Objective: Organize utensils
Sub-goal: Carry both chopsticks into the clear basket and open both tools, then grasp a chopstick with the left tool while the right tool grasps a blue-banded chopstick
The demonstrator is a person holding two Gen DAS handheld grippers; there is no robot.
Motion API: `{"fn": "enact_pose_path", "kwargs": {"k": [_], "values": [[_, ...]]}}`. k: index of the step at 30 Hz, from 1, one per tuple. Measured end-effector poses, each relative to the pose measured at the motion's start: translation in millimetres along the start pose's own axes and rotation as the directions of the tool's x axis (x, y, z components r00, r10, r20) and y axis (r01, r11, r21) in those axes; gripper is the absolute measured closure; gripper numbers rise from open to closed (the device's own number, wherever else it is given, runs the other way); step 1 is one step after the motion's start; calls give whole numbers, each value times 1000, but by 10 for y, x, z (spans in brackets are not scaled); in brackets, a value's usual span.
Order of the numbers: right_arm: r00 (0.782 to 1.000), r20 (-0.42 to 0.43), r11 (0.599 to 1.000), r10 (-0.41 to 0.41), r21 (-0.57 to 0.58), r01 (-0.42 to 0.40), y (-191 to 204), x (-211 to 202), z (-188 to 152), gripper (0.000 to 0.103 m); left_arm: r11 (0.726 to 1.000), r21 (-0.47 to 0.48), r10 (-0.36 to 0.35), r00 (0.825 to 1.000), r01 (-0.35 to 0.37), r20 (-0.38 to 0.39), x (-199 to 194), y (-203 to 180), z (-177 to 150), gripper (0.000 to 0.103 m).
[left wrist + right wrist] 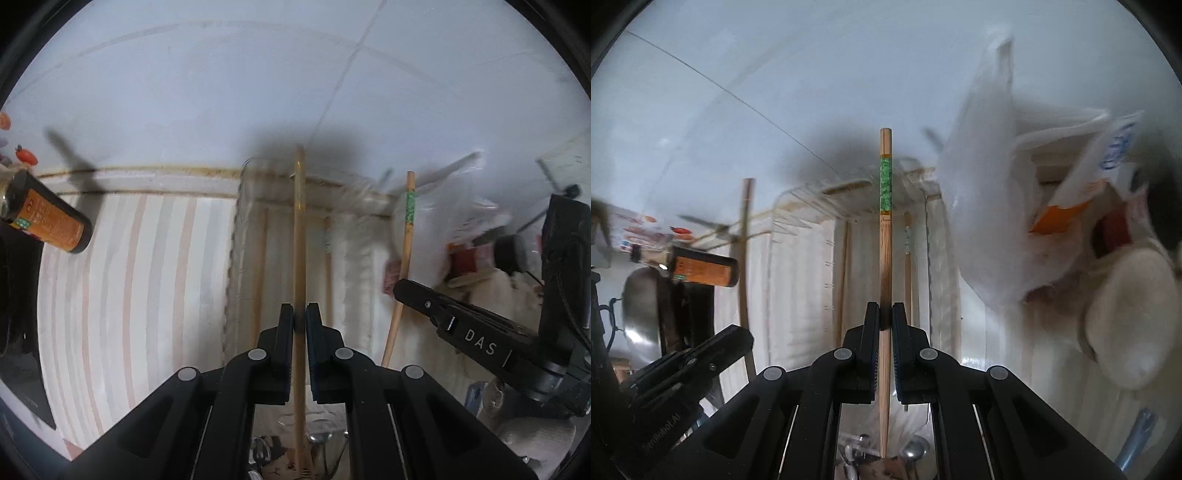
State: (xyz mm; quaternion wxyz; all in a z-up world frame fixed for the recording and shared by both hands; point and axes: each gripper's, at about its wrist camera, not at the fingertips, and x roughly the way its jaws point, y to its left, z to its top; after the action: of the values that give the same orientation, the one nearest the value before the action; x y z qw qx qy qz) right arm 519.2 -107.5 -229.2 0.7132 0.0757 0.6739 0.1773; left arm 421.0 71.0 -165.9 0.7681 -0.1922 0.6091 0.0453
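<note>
- The surface (140, 280), covered with a pale striped cloth, runs up to a white tiled wall; everything lies along its far edge.
- A clear plastic tray (240, 236) sits against that far edge, near the middle, with two or three wooden sticks already lying inside it lengthwise.
- White plastic bags (993, 206) and soft clutter crowd the right end of the surface; a dark bottle with an orange label (51, 218) lies on its side toward the left end.
- The left gripper (299, 317) has its jaws clenched on a plain wooden chopstick (300, 236), which points out over the tray.
- The right gripper (885, 315) has its jaws likewise clamped on a chopstick with a green patterned band (885, 184), held beside the left one, nearer the tray's right side.
- Step in hand, as I judge it: carrying the pair to the tray, each stick held above it and not yet laid down.
- The next move calls for lowering both sticks parallel to those already in the tray, clearing its rim, then releasing them.
</note>
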Motion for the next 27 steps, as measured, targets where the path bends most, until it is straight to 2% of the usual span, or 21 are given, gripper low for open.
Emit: {"fn": "enact_pose_path", "kwargs": {"k": [3,4,5,7,9,11,13,15,16,17,20,23,27], "values": [[999,-42,1000,7,12,-7,-41,127,-14,93,1000,-14,11,1000,-11,-4,48,47,-1,96],[999,-33,1000,7,8,-6,-52,113,-35,86,1000,-22,21,1000,-21,3,34,63,-24,96],[1000,-18,1000,-4,2,4,-61,86,-62,74,999,-27,27,1000,-27,11,12,88,-58,94],[1000,10,1000,-22,-5,22,-102,-7,-147,65,997,-20,75,996,-74,41,-68,131,-171,90],[999,30,999,-39,-13,40,-150,-116,-238,64,992,-17,129,988,-128,80,-156,164,-295,77],[995,68,997,-74,-19,76,-221,-264,-401,61,985,-25,171,977,-169,127,-265,223,-455,45],[989,96,994,-111,-10,113,-332,-389,-598,55,977,-31,212,959,-210,188,-367,276,-641,28],[986,102,991,-132,7,132,-450,-453,-803,51,966,-43,258,935,-255,245,-447,342,-839,17],[984,102,989,-148,18,147,-523,-465,-967,49,964,-46,263,929,-261,261,-457,363,-925,5],[983,93,987,-161,19,160,-573,-452,-1097,49,965,-44,261,927,-259,270,-450,383,-1010,0],[983,43,984,-178,42,176,-797,-358,-1541,49,955,-21,291,926,-295,240,-339,404,-1282,0],[988,-32,983,-152,101,154,-994,-114,-1973,49,949,-8,310,929,-315,200,-180,432,-1582,0],[984,-125,980,-124,139,141,-1106,274,-2431,51,948,6,317,944,-319,96,122,413,-1915,0]]}}
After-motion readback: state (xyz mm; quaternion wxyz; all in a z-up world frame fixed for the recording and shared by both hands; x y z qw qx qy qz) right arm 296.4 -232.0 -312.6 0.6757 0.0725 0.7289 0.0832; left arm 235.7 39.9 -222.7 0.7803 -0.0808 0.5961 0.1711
